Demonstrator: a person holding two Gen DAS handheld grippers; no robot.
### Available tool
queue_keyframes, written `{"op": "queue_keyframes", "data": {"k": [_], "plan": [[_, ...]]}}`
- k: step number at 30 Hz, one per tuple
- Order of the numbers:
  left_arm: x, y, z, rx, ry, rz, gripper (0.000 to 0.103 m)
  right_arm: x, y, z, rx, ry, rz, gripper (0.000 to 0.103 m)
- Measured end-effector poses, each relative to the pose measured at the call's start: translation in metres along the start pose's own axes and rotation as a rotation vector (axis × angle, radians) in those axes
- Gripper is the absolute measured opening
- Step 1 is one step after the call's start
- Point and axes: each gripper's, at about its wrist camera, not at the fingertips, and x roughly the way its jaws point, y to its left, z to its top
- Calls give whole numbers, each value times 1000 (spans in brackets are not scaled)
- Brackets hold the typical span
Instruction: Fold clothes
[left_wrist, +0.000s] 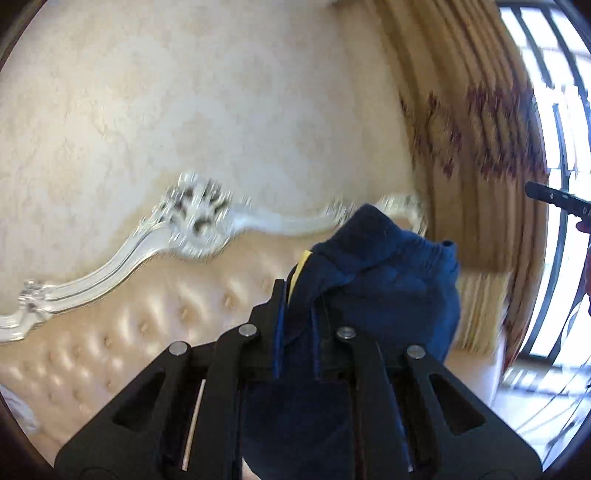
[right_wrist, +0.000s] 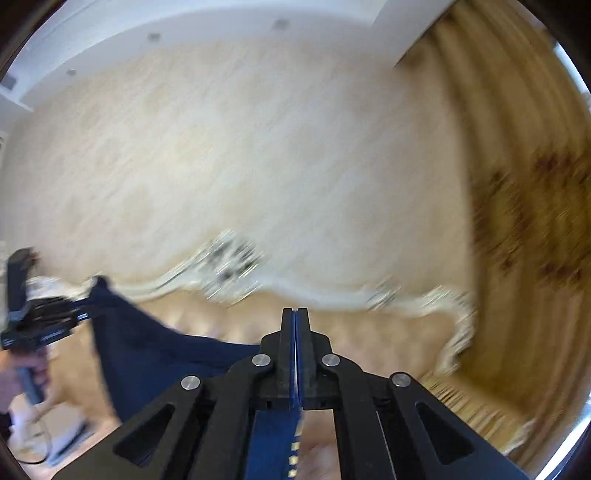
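Observation:
A dark blue garment (left_wrist: 391, 280) with a thin yellow strip bunches up over my left gripper (left_wrist: 299, 295), which is shut on its fabric. My right gripper (right_wrist: 295, 317) is shut on another edge of the same blue garment (right_wrist: 147, 347), a thin blue line of cloth showing between its pads. In the right wrist view the cloth stretches from my fingers leftward to the left gripper (right_wrist: 74, 314), held up by a hand (right_wrist: 22, 369). The other gripper's tip (left_wrist: 554, 199) shows at the right edge of the left wrist view. Both views are blurred by motion.
A cream tufted headboard (left_wrist: 155, 325) with a carved silver-white frame (left_wrist: 192, 218) stands ahead against a beige wall (left_wrist: 221, 110). Gold pleated curtains (left_wrist: 472, 129) with red patterns hang at the right, beside a barred window (left_wrist: 561, 110). A cable (right_wrist: 40, 443) trails at lower left.

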Motion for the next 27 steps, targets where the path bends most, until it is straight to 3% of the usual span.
{"op": "queue_keyframes", "data": {"k": [2, 3, 4, 5, 6, 9, 12, 14, 18, 24, 27], "plan": [[-14, 2, 3, 10, 14, 40, 13, 27, 10, -41, 30, 109, 83, 7], [-19, 3, -4, 18, 30, 60, 13, 36, 15, -68, 53, 145, 110, 25], [-19, 4, -30, 30, 65, 80, 13, 45, 19, -95, 77, 181, 137, 68], [-19, 5, -54, 28, 98, 92, 13, 54, 23, -122, 100, 217, 163, 93], [-19, 9, -80, 24, 132, 100, 13, 63, 27, -149, 123, 253, 190, 102], [-26, 8, -151, 16, 206, 96, 13, 91, 40, -230, 193, 361, 269, 103], [-47, -9, -217, 0, 249, 31, 13, 118, 53, -311, 263, 469, 349, 103], [-67, -16, -247, -12, 264, 27, 13, 136, 62, -364, 305, 539, 401, 103], [-105, -27, -297, -18, 290, 36, 13, 121, 99, -422, 91, 551, 398, 103], [-127, -20, -378, -85, 430, 20, 13, 108, 126, -487, 46, 625, 484, 103], [-139, -12, -400, -110, 461, 39, 13, 92, 150, -497, -77, 596, 488, 103]]}}
